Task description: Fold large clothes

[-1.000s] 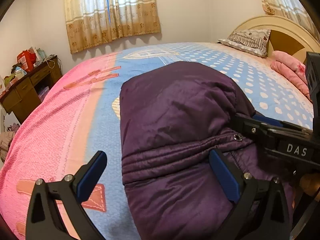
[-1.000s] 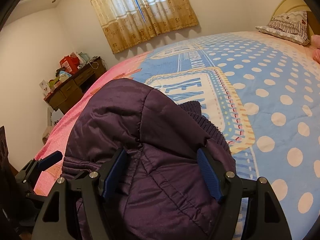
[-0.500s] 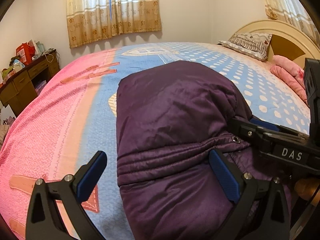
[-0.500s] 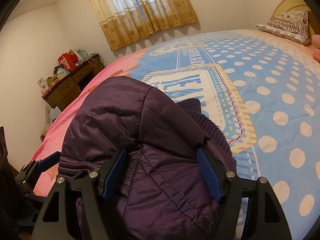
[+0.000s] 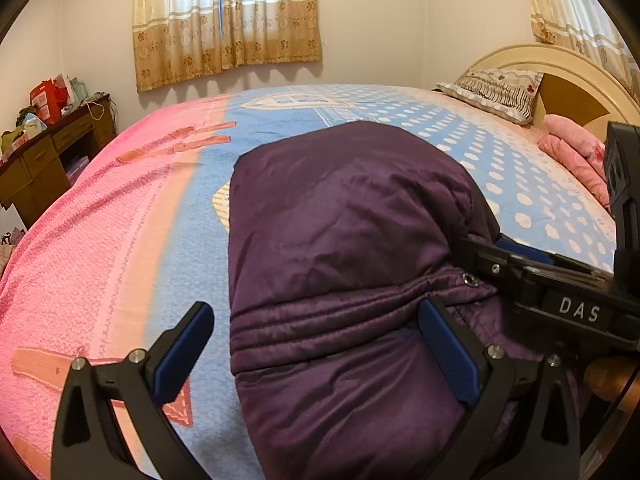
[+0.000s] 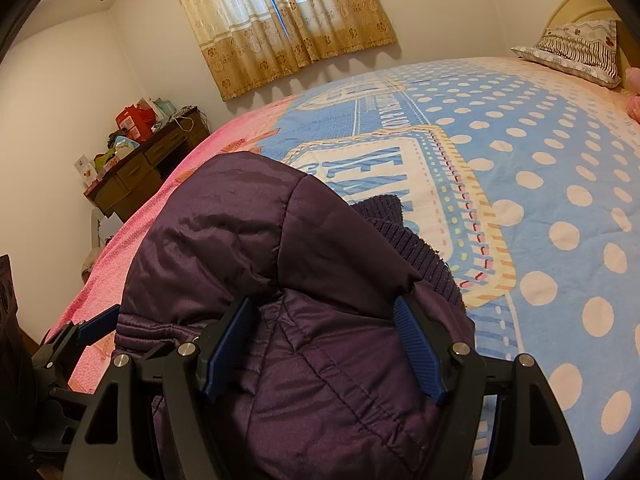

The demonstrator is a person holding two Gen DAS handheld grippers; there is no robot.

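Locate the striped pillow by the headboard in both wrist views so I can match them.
Left wrist view: the striped pillow sits upper right, leaning by the headboard, beyond the purple jacket.
Right wrist view: the striped pillow is at the far upper right edge.
Shared landmark: the gold curtain on the back wall.

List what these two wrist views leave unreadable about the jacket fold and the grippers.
- Purple jacket, near end: cut off by the bottom edge in both views.
- Right gripper: open astride the jacket; contact beneath is hidden by the padding.
- Left gripper: open; one finger lies against the fabric, pressure unreadable.
- Ribbed cuff: mostly buried under the folded body.
- Desk clutter: too small.
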